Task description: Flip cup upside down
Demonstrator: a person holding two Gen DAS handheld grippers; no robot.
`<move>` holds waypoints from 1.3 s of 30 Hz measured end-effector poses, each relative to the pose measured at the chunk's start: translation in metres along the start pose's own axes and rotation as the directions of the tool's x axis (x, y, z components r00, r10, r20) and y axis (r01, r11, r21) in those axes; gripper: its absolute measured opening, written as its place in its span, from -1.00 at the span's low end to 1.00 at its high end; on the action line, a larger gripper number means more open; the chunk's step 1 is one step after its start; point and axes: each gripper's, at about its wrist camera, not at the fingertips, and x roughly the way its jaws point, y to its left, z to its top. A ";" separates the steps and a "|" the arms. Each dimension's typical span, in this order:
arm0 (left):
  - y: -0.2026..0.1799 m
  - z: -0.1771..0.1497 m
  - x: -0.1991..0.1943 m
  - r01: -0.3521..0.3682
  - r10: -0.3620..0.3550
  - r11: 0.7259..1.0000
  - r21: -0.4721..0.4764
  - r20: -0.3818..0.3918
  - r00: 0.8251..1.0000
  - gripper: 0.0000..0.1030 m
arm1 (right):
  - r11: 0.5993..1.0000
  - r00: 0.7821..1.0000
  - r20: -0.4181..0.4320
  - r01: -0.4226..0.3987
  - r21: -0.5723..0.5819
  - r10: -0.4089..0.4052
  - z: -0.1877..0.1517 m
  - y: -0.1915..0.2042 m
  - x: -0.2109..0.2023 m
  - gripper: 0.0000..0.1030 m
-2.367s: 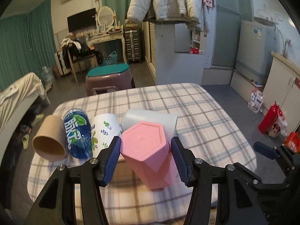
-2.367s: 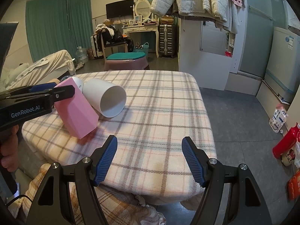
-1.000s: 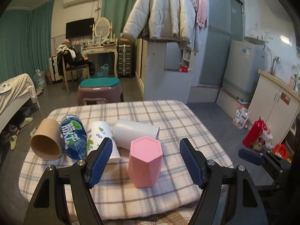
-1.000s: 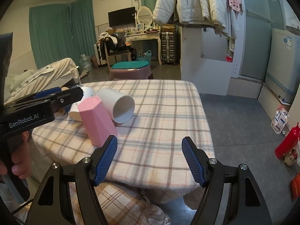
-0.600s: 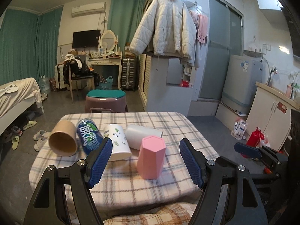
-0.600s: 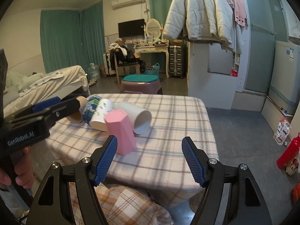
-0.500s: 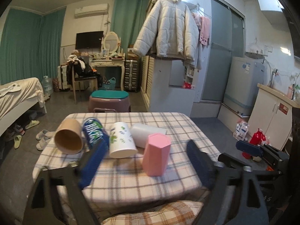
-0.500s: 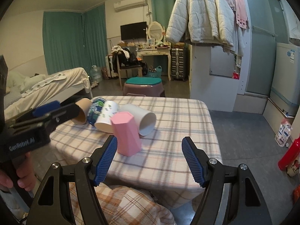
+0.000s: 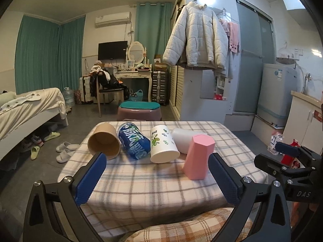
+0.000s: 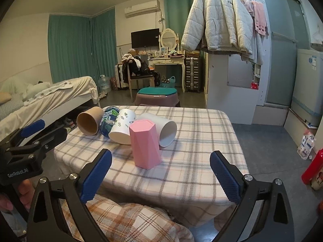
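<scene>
A pink cup [image 10: 145, 144] stands closed end up on the checked table [image 10: 201, 161], at six o'clock from a row of cups lying on their sides. Both the left gripper [image 9: 157, 178] and right gripper [image 10: 160, 178] hang released, empty. The flip looks complete; next is only staying clear

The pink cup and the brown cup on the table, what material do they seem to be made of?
The pink cup looks like matte moulded plastic: crisp facets, even colour, no gloss. The brown cup looks like kraft paper or card: dull tan wall, thin rim. Neither is certain from looks alone.
</scene>
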 end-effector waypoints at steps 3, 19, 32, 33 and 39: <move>0.002 -0.001 -0.001 0.002 -0.002 1.000 -0.006 0.002 1.000 1.00 | 1.000 1.000 -0.007 0.008 0.005 -0.008 -0.001 -0.001 0.003 0.91; 0.003 0.000 0.000 -0.006 0.006 1.000 -0.003 -0.001 1.000 1.00 | 1.000 1.000 -0.001 0.012 0.018 -0.012 -0.001 -0.004 0.003 1.00; 0.000 0.000 0.000 -0.007 0.007 1.000 -0.001 -0.005 1.000 1.00 | 1.000 1.000 -0.008 0.011 0.016 -0.011 -0.003 -0.004 0.004 1.00; 0.000 0.000 -0.001 -0.008 0.008 1.000 -0.001 -0.005 1.000 1.00 | 1.000 1.000 -0.007 0.012 0.016 -0.011 -0.003 -0.004 0.004 1.00; 0.000 0.000 -0.001 -0.007 0.007 1.000 -0.002 -0.004 1.000 1.00 | 1.000 1.000 -0.012 0.010 0.014 -0.009 -0.004 -0.003 0.005 1.00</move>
